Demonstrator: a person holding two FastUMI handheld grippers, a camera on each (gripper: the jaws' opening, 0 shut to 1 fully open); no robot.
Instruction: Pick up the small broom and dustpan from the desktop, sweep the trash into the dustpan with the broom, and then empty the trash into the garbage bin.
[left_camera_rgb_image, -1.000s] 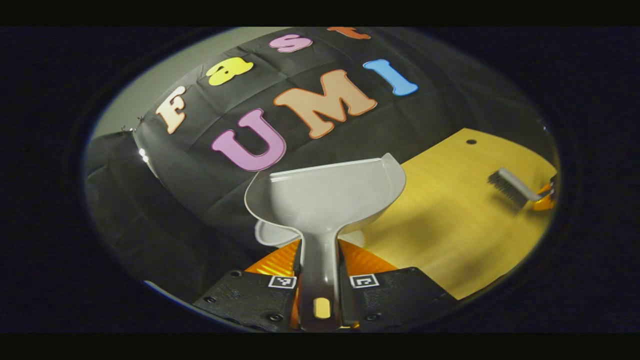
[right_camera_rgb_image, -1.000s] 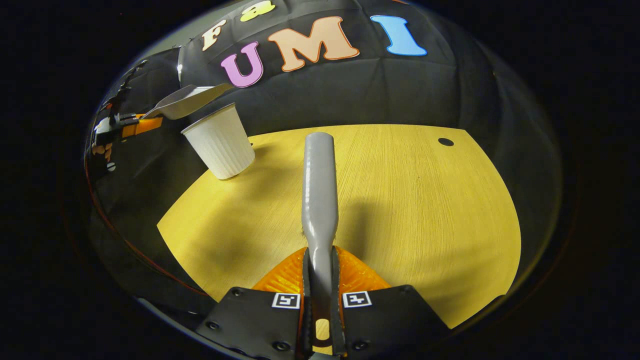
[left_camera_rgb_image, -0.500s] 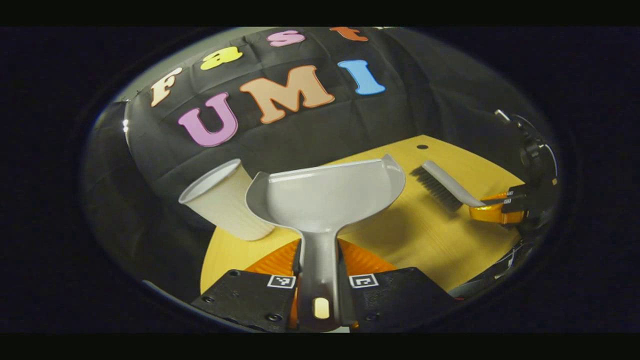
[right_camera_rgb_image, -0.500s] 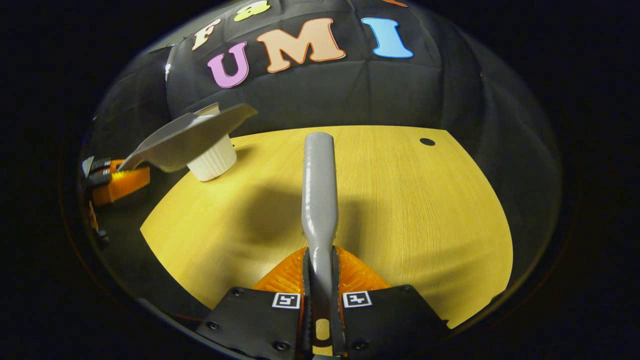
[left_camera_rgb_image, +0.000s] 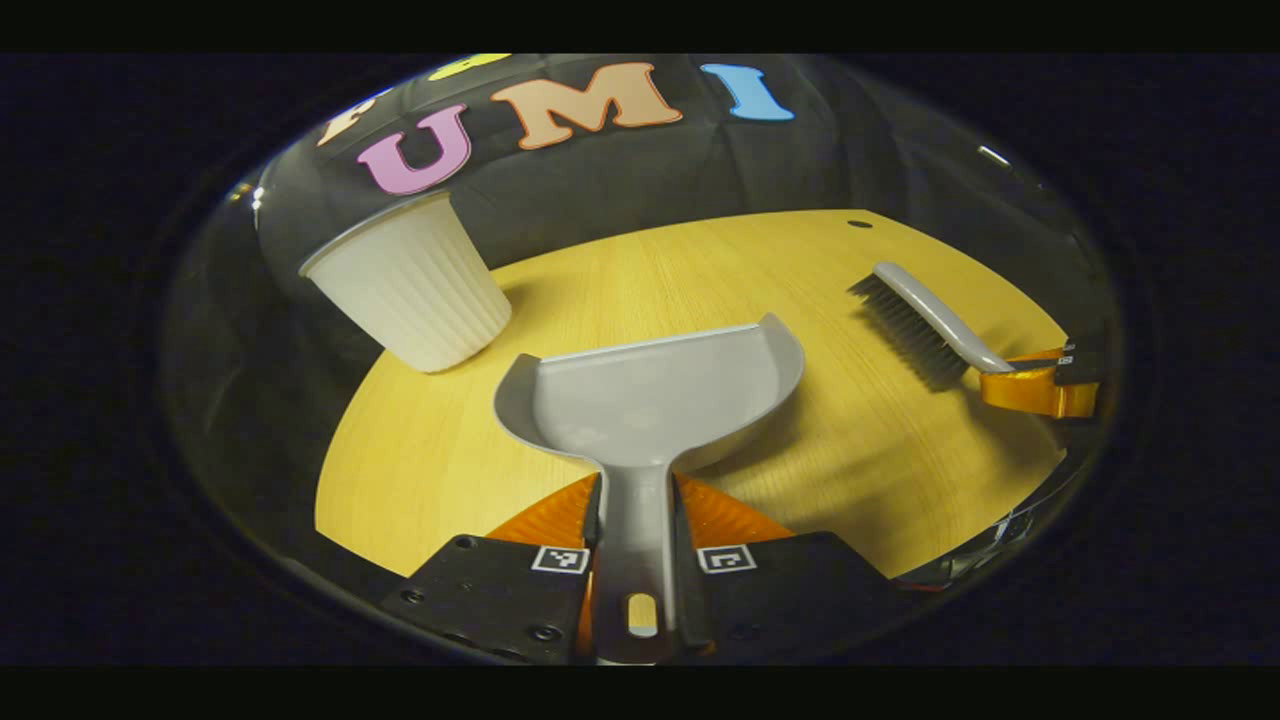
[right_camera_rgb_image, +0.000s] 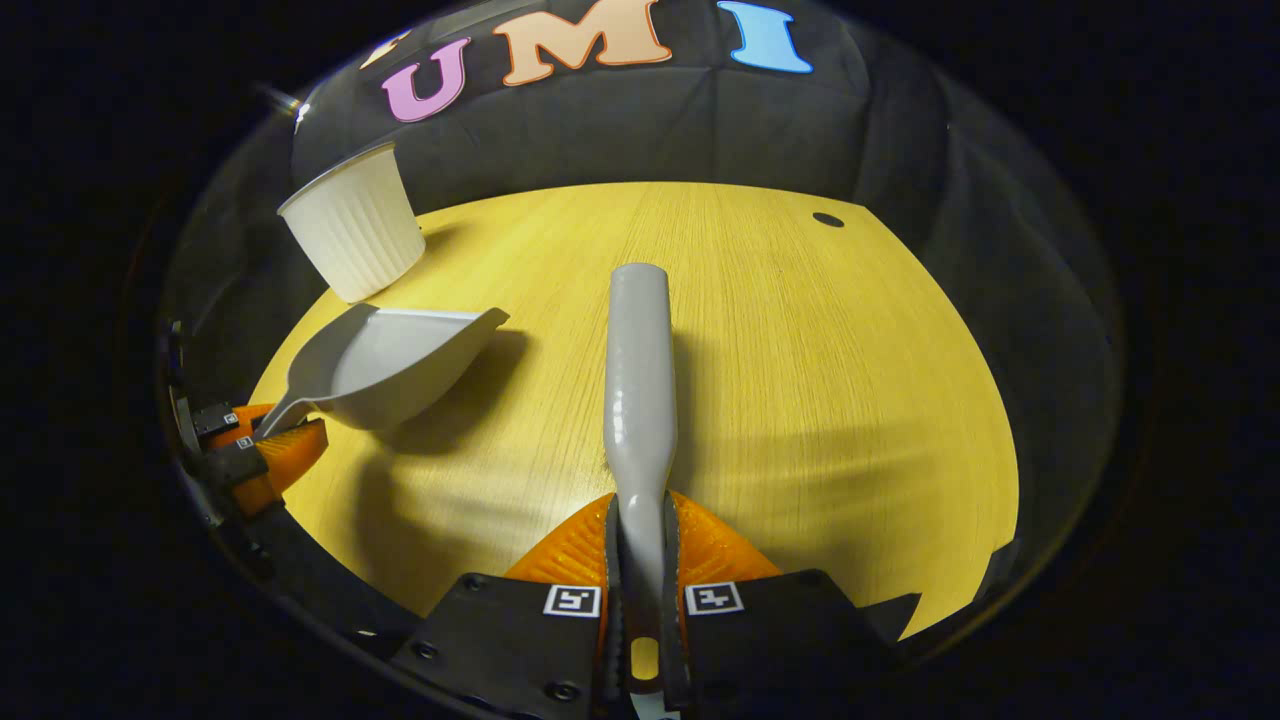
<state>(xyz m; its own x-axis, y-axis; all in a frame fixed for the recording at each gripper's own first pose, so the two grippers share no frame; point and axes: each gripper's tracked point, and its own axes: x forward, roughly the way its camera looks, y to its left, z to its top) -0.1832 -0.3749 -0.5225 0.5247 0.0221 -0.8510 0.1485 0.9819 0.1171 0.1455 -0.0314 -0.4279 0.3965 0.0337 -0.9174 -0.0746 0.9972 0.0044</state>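
Hovering empty over the yellow worktop (left_camera_rgb_image: 420, 470) beside the white bin (left_camera_rgb_image: 410, 285), the dustpan (left_camera_rgb_image: 650, 400) sits clamped in the left tongs (left_camera_rgb_image: 640, 560), broom (right_camera_rgb_image: 640, 370) clamped in the right tongs (right_camera_rgb_image: 640, 580), so emptying looks finished and next comes setting both down.

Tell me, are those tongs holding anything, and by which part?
Yes. The left tongs clamp the dustpan by its handle; the right tongs clamp the broom by its handle.
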